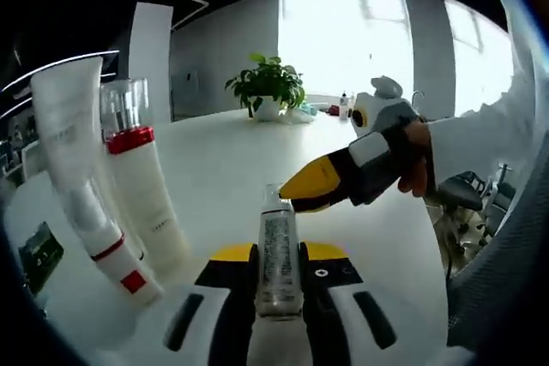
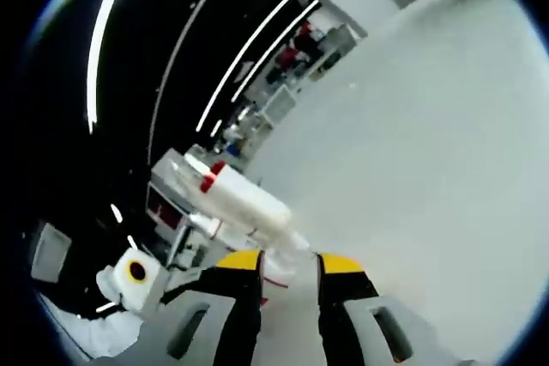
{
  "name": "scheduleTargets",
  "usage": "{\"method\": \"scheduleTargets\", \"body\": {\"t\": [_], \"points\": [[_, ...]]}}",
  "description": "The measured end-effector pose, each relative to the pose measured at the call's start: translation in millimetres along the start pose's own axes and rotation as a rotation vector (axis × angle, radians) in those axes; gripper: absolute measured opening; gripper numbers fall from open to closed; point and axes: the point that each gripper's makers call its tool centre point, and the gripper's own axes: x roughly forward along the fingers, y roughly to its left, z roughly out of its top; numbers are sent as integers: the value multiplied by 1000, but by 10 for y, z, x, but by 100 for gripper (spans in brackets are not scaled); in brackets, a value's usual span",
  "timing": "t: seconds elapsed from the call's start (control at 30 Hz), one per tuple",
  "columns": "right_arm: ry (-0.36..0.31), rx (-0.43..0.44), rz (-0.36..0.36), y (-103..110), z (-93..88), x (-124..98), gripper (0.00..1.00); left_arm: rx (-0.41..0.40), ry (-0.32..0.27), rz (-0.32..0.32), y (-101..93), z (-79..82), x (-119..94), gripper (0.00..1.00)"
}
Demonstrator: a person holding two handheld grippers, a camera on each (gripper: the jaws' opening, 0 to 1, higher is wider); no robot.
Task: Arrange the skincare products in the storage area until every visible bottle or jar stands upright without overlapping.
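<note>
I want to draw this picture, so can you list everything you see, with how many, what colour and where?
small tube: 1, silvery, between the left jaws
tall bottle: 1, white with red band, clear cap, upright on the left of the table
big tube: 1, white with red mark, leaning by the tall bottle
plant: 1, green in white pot, far end of the table
table: 1, white
left gripper: yellow-tipped, black and white
right gripper: yellow-tipped, near the small tube's cap
hand: 1, holding the right gripper

A white round table [image 1: 223, 160] carries a red-collared bottle [image 1: 141, 177] beside a white tube [image 1: 81, 169] standing cap-down, and a potted plant [image 1: 268, 87] at its far edge
</note>
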Motion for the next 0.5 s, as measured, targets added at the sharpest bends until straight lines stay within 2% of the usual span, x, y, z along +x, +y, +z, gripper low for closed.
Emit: {"method": "scheduleTargets", "body": {"t": [0.13,0.3,0.4,0.5], "points": [[-58,132,14,18,72,21,20,5,-4,8,9,6,-19,18],[-60,141,5,25,85,40,20,2,-23,4,13,14,-47,18],[-69,183,3,33,99,47,19,-1,-34,8,15,20,-48,18],[-81,210,-24,8,107,59,14,-5,-41,12,18,23,-50,18]]}}
